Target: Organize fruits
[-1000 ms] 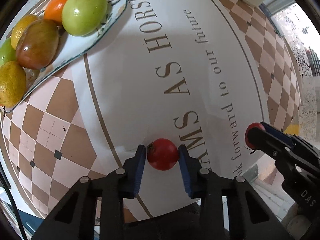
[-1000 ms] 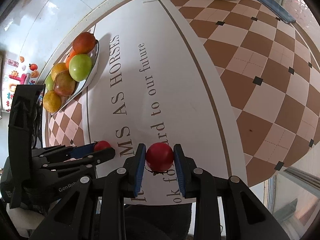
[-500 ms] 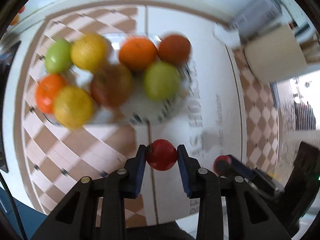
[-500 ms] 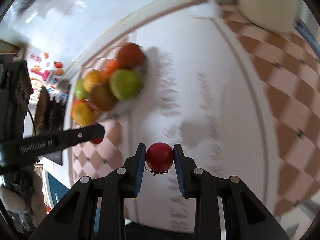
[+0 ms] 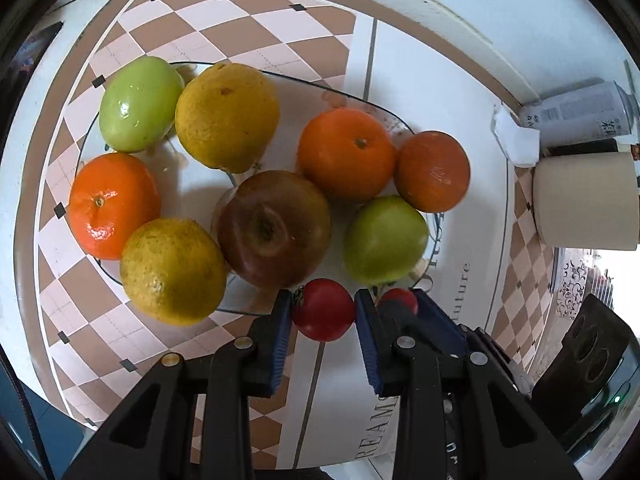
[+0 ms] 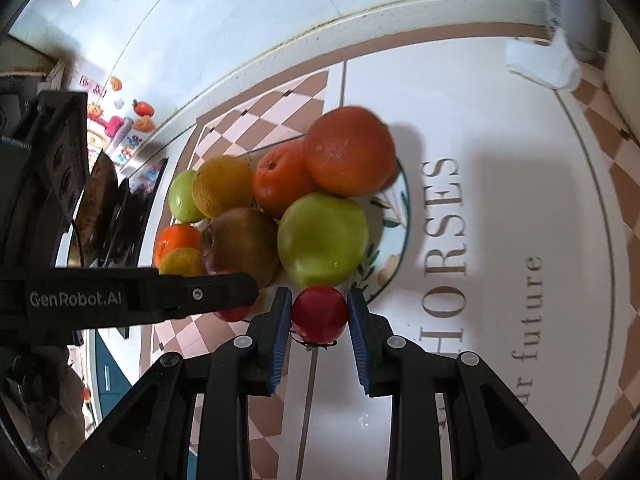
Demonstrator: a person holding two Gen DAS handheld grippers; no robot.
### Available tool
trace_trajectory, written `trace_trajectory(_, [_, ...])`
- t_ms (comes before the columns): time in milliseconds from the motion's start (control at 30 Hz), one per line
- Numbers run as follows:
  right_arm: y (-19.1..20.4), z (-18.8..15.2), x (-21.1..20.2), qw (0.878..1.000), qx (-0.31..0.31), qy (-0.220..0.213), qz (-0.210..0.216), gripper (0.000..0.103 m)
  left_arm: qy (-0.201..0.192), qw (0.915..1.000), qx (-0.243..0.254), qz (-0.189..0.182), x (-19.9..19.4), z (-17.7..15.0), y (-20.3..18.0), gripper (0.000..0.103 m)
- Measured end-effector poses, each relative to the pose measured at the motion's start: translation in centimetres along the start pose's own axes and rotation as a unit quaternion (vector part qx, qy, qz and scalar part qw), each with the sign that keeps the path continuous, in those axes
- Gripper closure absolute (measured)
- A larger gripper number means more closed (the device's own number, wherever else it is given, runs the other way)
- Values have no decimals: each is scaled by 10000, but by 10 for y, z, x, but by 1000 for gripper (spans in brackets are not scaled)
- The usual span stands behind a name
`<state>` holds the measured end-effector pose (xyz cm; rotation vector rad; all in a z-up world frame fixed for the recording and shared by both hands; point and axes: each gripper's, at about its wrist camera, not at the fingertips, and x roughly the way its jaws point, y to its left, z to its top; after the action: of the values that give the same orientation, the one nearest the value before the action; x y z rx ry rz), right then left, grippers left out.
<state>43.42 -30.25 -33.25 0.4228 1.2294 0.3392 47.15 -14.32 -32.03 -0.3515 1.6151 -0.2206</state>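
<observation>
My left gripper [image 5: 323, 314] is shut on a small red tomato [image 5: 322, 309], held at the near rim of the fruit plate [image 5: 192, 172]. My right gripper [image 6: 319, 314] is shut on a second red tomato [image 6: 319, 314], just in front of the plate [image 6: 394, 216]. The plate holds green apples [image 5: 138, 104], yellow citrus [image 5: 226, 116], oranges [image 5: 346, 154] and a dark red apple [image 5: 272, 226]. The right gripper with its tomato [image 5: 399, 299] shows beside the left one. The left gripper arm [image 6: 140, 300] crosses the right wrist view, its tomato [image 6: 232, 313] partly hidden.
The table has a white cloth with brown checks and lettering [image 6: 444, 236]. A beige cylinder [image 5: 584, 200], a spray can [image 5: 580, 114] and a crumpled white paper [image 5: 516, 138] stand at the back right by the wall.
Both grippers have carried their tomatoes from the open cloth up to the plate's near rim. The plate now fills both views. Both stay shut.
</observation>
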Motion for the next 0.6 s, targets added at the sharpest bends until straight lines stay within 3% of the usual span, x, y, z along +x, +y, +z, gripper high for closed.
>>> trace_trajectory(167, [-1,0,5,9999,30,67,123,68,60,9999,-50,117,1,0,-3,73])
trace_trajectory(300, [0,2,-6,9998,-8,-32,-179,26,85,9998,-65,176,1,2,-4,73])
trace_trajectory(433, [-4,0,-23,9995,6,-139,-294,23,19,9996,32,284,-4,1,-7,69])
trace_trajectory(533, [-5,-2,-36,9981,-42,-155,-603,22,-188,9985,242,460,-17,-5,-10,52])
trace_trajectory(600, [-5,-4,-44,9958,-76,-128,-907,11,-368,9947,501,817,-27,-10,-12,20])
